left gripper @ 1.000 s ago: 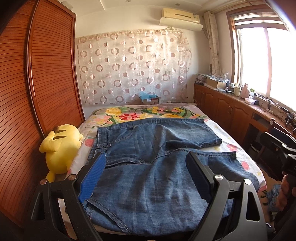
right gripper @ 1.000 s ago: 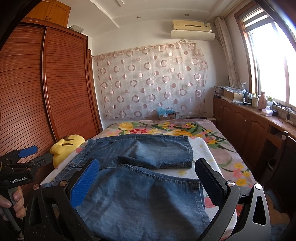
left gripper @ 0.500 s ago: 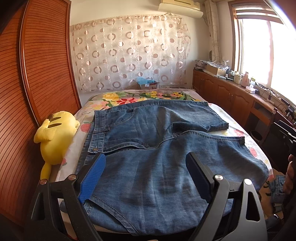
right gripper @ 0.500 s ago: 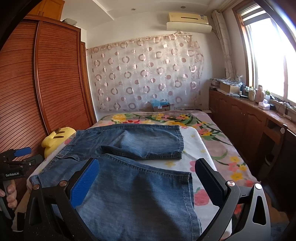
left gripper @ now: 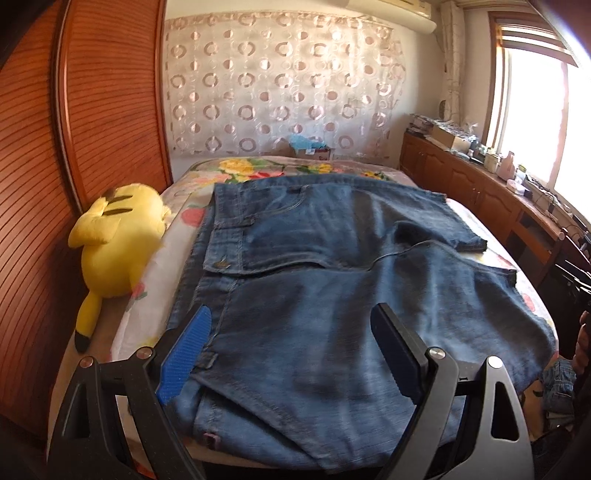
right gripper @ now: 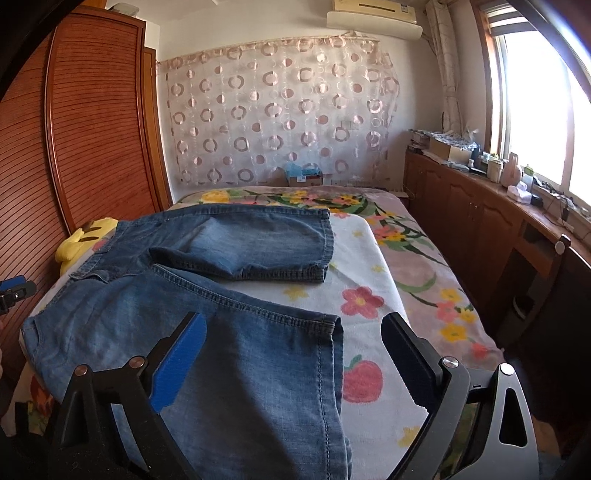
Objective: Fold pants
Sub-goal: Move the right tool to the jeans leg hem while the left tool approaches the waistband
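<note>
Room: bedroom with a louvred wooden wardrobe (left gripper: 107, 110) filling the left of both views, a curtain with ring patterns (right gripper: 280, 114) on the back wall, an air conditioner (right gripper: 373, 16) at the top edge, and a bright window (right gripper: 535, 103) at the upper right above a run of wooden cabinets (right gripper: 465, 214).
Surface: bed with a flowered cover (right gripper: 384, 295), occupying the centre and lower half of each frame.
Pants: blue denim pants (left gripper: 314, 280) lay spread flat on the bed; in the left wrist view the waistband ran along the left side and both legs extended toward the right; in the right wrist view the far leg lay at mid-frame and the near leg's hem (right gripper: 280, 314) crossed the lower centre.
Left gripper: left gripper (left gripper: 291, 336) at the lower centre of its own view, fingers wide apart above the waist end of the pants, nothing between the pads.
Right gripper: right gripper (right gripper: 295, 343) at the lower centre of its own view, fingers wide, having just begun to narrow slightly; the hem corner of the near leg appeared between them, with no pad pressing on it.
Toy: yellow plush toy (left gripper: 114, 240) lay at the left edge of the bed, against the wardrobe, just beside the waistband.
Box: small cardboard box (right gripper: 304, 179) stood at the head of the bed, below the curtain.
</note>
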Available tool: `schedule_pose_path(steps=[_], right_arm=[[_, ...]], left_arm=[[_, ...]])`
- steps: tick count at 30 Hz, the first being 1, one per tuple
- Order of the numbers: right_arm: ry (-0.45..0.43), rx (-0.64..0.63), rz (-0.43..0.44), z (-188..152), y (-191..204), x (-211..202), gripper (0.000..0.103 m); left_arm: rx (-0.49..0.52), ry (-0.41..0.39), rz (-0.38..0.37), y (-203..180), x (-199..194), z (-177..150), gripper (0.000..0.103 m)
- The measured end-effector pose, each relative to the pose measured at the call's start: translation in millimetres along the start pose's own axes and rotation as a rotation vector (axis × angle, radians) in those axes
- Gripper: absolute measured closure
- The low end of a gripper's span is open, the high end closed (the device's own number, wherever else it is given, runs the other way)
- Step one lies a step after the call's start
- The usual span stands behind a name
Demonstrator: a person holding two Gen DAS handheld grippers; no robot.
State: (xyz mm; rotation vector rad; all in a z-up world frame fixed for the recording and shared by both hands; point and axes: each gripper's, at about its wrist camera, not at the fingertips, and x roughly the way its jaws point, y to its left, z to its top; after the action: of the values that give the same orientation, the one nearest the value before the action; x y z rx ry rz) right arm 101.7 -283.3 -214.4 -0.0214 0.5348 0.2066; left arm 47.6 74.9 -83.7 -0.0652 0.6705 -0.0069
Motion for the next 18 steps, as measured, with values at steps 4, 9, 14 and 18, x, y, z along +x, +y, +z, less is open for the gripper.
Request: schedule_pose_path(steps=[4, 9, 14, 18], right_arm=[[0.067, 0.016, 0.006, -3.2, -1.9, 3.4, 0.013], [0.12, 0.019, 0.014, 0.6, -1.8, -5.1, 0.014], [0.139, 0.017, 0.011, 2.3, 1.6, -20.8, 0.014], [0.151, 0.023, 0.013, 0.9, -1.1, -28.4, 0.014]], left_arm=[[-0.039, 0.036, 0.037, 28.1, 5.9, -14.8, 0.014], [-0.063, 0.068, 0.069, 54.0, 10.9, -30.2, 0.014], [-0.103, 0.106, 0.083, 77.9, 17.1, -50.5, 0.022], [-0.124, 0.112, 0.072, 89.4, 17.1, -59.3, 0.025]])
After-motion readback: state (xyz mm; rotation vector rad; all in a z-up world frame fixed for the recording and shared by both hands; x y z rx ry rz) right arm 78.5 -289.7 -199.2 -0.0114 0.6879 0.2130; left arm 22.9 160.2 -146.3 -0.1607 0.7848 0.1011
